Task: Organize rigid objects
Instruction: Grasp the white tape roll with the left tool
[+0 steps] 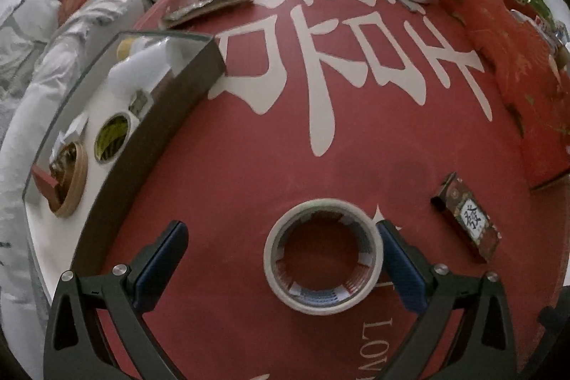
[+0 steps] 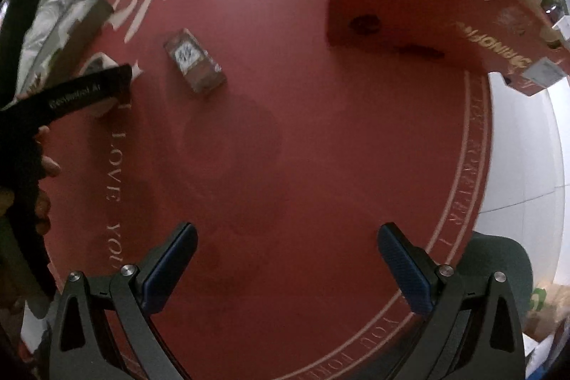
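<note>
Left hand-held gripper [image 1: 281, 259] is spread wide around the off-white ring-shaped tape roll [image 1: 323, 254], lying flat on the red counter [image 1: 249, 173], nearer its right finger. Looks light, stiff, probably smooth-sided; I'd squeeze across the outer wall.

We see a round red mat [image 1: 320, 166] with white letters; on it lie a tape roll [image 1: 323, 255], a small patterned box [image 1: 466, 216] and a glass-topped tray [image 1: 117, 116].
</note>
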Demonstrator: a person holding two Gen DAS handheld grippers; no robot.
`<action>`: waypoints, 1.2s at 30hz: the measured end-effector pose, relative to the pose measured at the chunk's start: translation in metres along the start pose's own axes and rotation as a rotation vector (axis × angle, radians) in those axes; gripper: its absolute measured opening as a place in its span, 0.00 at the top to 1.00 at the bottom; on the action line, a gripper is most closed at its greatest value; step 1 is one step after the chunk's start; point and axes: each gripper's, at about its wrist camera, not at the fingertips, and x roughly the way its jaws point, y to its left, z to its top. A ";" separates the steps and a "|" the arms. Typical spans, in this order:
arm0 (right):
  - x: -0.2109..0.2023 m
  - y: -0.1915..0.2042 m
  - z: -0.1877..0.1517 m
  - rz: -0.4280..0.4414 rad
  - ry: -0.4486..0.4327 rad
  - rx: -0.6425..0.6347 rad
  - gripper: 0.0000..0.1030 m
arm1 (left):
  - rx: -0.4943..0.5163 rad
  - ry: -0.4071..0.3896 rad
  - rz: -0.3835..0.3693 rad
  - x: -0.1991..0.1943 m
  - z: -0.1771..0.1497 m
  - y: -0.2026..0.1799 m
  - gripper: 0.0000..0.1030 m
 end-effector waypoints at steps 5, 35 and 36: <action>0.002 0.003 -0.002 -0.027 0.002 -0.028 0.01 | -0.068 0.009 -0.055 0.004 -0.002 0.009 0.00; -0.012 0.017 0.037 -0.014 -0.072 -0.077 0.01 | -0.041 0.065 -0.177 -0.007 0.006 0.016 0.46; -0.014 0.019 0.043 -0.013 -0.088 -0.082 0.01 | -0.062 0.071 -0.190 -0.009 0.004 0.021 0.46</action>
